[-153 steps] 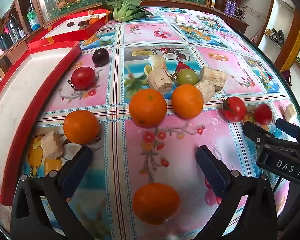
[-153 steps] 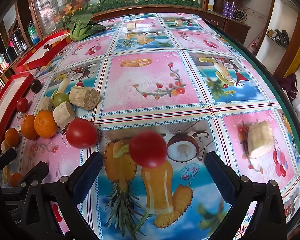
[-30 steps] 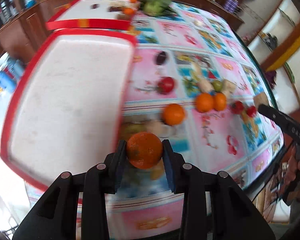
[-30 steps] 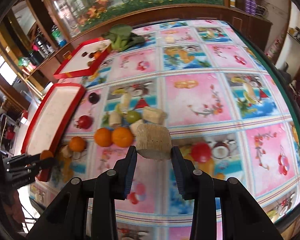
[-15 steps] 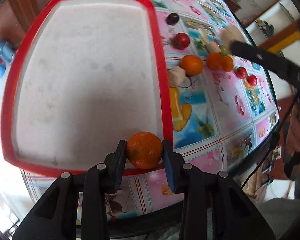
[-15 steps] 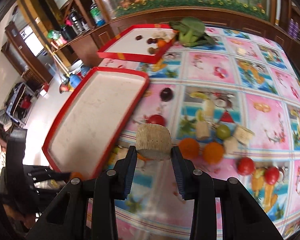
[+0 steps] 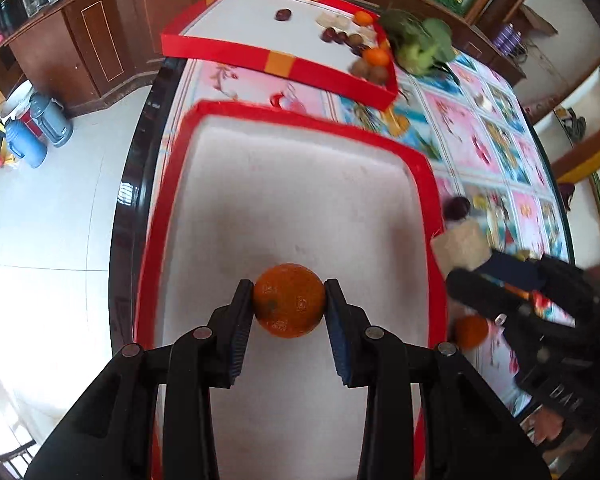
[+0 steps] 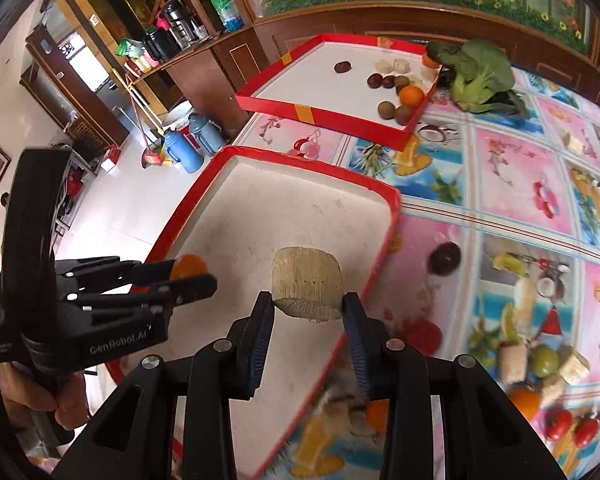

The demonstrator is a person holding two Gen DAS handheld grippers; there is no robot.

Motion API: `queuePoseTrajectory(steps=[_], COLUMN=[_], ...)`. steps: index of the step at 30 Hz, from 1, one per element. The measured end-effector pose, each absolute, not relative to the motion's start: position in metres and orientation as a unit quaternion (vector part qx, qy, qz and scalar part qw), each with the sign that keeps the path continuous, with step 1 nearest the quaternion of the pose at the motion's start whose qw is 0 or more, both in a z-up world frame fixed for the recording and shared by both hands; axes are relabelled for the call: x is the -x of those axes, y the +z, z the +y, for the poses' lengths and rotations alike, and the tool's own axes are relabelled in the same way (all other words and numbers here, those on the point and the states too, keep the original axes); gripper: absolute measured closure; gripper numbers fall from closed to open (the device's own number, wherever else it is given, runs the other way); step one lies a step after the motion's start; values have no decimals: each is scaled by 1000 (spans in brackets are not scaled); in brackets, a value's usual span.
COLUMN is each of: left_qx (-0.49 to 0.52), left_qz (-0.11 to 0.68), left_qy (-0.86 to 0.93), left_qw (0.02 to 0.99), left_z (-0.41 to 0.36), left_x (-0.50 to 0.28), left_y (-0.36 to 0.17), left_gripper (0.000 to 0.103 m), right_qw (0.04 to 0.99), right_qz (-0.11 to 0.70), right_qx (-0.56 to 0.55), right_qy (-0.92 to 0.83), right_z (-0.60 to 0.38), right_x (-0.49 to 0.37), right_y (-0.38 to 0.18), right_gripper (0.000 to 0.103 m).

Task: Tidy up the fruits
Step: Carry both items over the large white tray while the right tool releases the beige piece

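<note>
My left gripper (image 7: 288,304) is shut on an orange (image 7: 289,300) and hangs over the white floor of the near red-rimmed tray (image 7: 300,184). The right gripper (image 8: 306,308) is shut on a tan cut sugarcane piece (image 8: 307,282), above the same tray (image 8: 260,216) close to its right rim. In the right wrist view the left gripper (image 8: 192,276) shows at the left with the orange (image 8: 188,266). The left wrist view has the right gripper (image 7: 456,268) at the tray's right rim with the sugarcane piece (image 7: 460,246).
A second red tray (image 8: 332,80) farther back holds oranges, dark fruits and cut pieces, with a leafy green vegetable (image 8: 476,76) beside it. Oranges, tomatoes (image 8: 558,424), a green fruit (image 8: 544,360), a dark plum (image 8: 444,258) and sugarcane pieces lie on the patterned tablecloth at the right. The table edge is at the left.
Both grippers have travelled left from over the tablecloth to above the near tray, each keeping its load. The orange has gone from the tray's near rim to over its floor.
</note>
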State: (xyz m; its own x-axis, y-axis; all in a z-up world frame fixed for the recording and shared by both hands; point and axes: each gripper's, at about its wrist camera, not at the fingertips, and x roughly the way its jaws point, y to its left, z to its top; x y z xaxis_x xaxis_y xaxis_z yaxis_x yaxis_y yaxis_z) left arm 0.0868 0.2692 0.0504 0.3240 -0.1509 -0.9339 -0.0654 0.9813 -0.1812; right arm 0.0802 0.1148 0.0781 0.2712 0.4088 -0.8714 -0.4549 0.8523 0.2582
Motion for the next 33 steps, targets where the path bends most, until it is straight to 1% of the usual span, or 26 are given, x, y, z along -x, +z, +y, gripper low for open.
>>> queuePoseTrajectory(steps=[5, 10, 19, 27, 30, 31, 32, 33], left_qx=[103, 91, 72, 61, 59, 61, 64, 66], left_qz=[576, 570, 562, 558, 559, 560, 561, 562], left_qy=[-20, -18, -22, -17, -15, -15, -14, -13], left_qw=[810, 816, 824, 827, 827, 826, 825, 824], left_z=[276, 286, 290, 286, 285, 285, 286, 286], left_x=[-111, -124, -138, -140, -140, -140, -139, -139], left_y=[40, 38, 32, 31, 31, 31, 31, 31], left_gripper=[70, 70, 70, 69, 68, 64, 55, 50], right_qw=[792, 794, 803, 803, 804, 807, 808, 809], right_qz=[559, 562, 549, 550, 546, 542, 540, 539], right_qx=[11, 23, 55, 49, 41, 38, 37, 36], right_qy=[245, 230, 224, 226, 232, 232, 232, 233], right_z=[131, 141, 156, 155, 153, 152, 151, 151], right_x=[-109, -123, -136, -142, -138, -137, -135, -134], right_y=[56, 47, 45, 42, 46, 49, 51, 53], right_gripper=[67, 67, 68, 68, 66, 66, 66, 66])
